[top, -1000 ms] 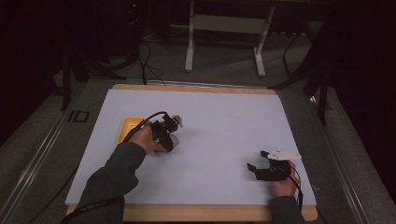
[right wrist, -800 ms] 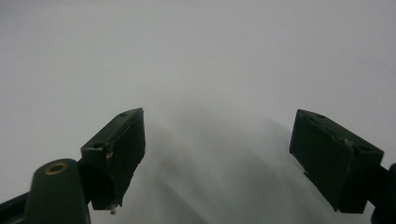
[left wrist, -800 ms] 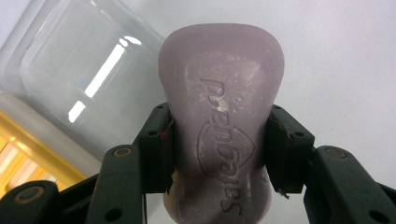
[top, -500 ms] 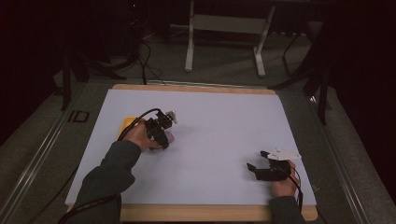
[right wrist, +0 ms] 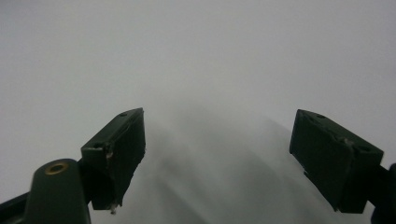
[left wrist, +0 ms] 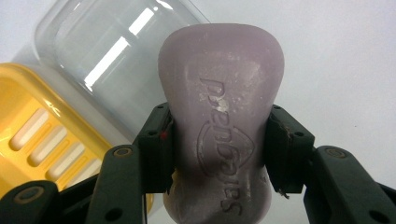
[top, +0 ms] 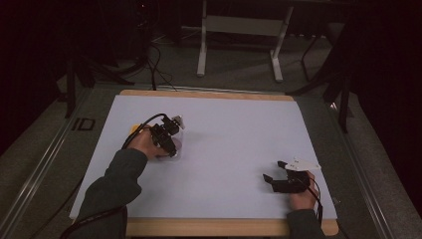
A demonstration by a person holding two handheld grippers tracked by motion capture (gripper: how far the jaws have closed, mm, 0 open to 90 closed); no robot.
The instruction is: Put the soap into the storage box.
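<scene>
So, largest first: the table [top: 234, 219], wood-edged w/ a white sheet [top: 234, 134] over nearly all of its top, takes up the centre and lower half of the high view. Dark floor w/ cables and a white stand [top: 239, 30] run along the top of that frame.

Next, the person's left sleeve [top: 112, 186] comes in at lower left of the high view and angles up toward centre-left. The right hand [top: 301, 196] enters at lower right.

Left gripper [top: 166, 139] sits centre-left in the high view, over the sheet. Its jaws are clamped on the soap [left wrist: 222, 126], a pale purple bar w/ stamped lettering; in the left gripper view the two black pads press its waist from both sides, and the bar runs from bottom centre up to the top centre of that frame. In the high view the soap is only a faint pale patch under the gripper.

Right gripper [top: 273, 172] rests at lower right of the high view, on the sheet, well apart from the left one. Jaws stand wide apart, nothing btwn them; the right gripper view has just bare sheet past the pads.

Smaller: a clear lid [left wrist: 107, 60], upper left of the left gripper view, behind the soap. A yellow slotted tray [left wrist: 42, 135] at left edge, just beside the lid; a sliver of yellow [top: 135, 129] also peeks out by the left hand in the high view.
</scene>
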